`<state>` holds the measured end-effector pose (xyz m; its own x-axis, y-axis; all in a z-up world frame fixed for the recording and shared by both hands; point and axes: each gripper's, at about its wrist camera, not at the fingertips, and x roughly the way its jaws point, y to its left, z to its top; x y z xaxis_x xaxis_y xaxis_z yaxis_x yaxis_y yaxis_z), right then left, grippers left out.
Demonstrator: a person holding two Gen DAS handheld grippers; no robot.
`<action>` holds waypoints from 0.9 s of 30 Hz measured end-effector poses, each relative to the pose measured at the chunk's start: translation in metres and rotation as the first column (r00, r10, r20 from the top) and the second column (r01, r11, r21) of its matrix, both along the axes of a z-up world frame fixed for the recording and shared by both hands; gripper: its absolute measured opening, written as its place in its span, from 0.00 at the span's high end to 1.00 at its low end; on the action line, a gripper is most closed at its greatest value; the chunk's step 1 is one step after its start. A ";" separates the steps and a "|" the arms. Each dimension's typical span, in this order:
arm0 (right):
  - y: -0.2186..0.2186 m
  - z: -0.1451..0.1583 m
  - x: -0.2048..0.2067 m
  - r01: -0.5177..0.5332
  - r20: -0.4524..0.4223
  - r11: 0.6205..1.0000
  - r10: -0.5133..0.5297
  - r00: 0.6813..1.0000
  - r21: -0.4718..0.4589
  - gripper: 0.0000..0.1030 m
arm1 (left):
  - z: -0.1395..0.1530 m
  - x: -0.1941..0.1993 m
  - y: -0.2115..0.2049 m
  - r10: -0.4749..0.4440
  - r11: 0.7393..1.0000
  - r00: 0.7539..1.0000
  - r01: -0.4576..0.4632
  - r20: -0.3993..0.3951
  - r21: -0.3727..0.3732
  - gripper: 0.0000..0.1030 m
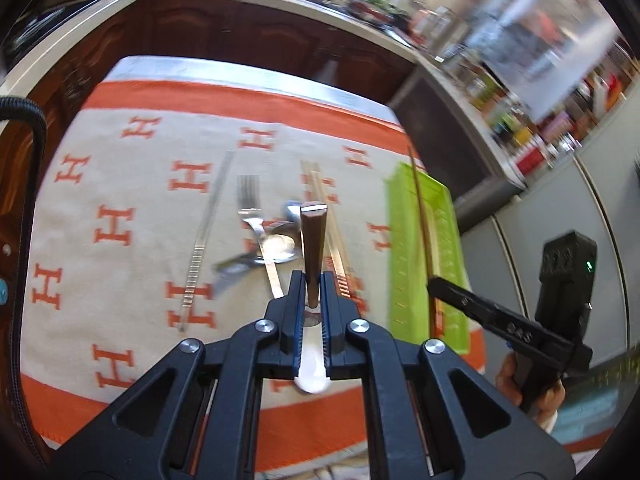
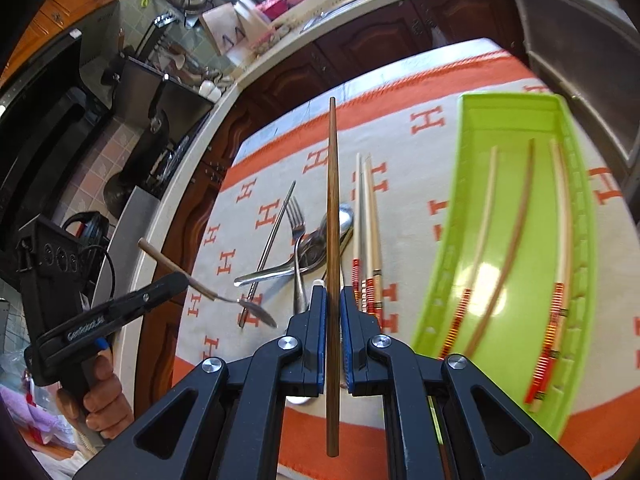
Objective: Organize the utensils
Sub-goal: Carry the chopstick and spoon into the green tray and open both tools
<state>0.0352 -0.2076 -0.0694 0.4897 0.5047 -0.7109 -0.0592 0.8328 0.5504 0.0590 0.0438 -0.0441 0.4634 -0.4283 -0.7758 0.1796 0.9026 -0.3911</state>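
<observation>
My left gripper (image 1: 311, 288) is shut on a spoon with a brown wooden handle (image 1: 313, 240). Its handle points forward and its bowl (image 1: 310, 384) hangs under the jaws. The right wrist view shows this left gripper (image 2: 176, 280) off to the left, spoon bowl (image 2: 258, 312) raised above the cloth. My right gripper (image 2: 331, 300) is shut on a dark brown chopstick (image 2: 332, 200), held lengthwise above the cloth. A lime green tray (image 2: 512, 128) lies to its right with three chopsticks (image 2: 520, 216) inside. In the left wrist view the right gripper (image 1: 440, 288) hovers over the tray (image 1: 400, 248).
On the orange and beige H-patterned cloth (image 2: 416, 208) lie a fork (image 2: 295, 216), metal spoons (image 2: 344, 216), a metal chopstick (image 2: 276, 232) and pale chopsticks with red bands (image 2: 370, 208). Dark wooden cabinets (image 2: 360, 52) and a cluttered counter stand behind the table.
</observation>
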 end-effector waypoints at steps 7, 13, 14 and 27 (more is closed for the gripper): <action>-0.063 0.007 -0.024 0.126 0.014 0.992 -0.126 0.992 0.007 0.93 | 0.026 -0.009 -0.079 -0.219 0.975 0.976 0.219 0.002 -0.039 0.95; -0.106 -0.020 -0.029 0.232 -0.029 0.973 -0.232 0.972 -0.014 0.93 | 0.013 0.012 -0.146 -0.333 0.943 0.940 0.332 -0.070 -0.019 0.95; -0.113 -0.025 -0.028 0.246 -0.039 0.969 -0.246 0.968 -0.016 0.93 | 0.004 0.020 -0.159 -0.349 0.937 0.932 0.349 -0.096 -0.014 0.95; -0.131 -0.062 0.017 0.297 -0.064 0.950 -0.304 0.951 -0.100 0.78 | -0.055 0.062 -0.224 -0.336 0.928 0.936 0.348 -0.110 0.132 0.95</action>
<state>0.0517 -0.3384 -0.1315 0.5505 0.2763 -0.7878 0.2412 0.8508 0.4669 0.1213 -0.1804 -0.0990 0.2398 -0.4275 -0.8716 0.4599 0.8407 -0.2858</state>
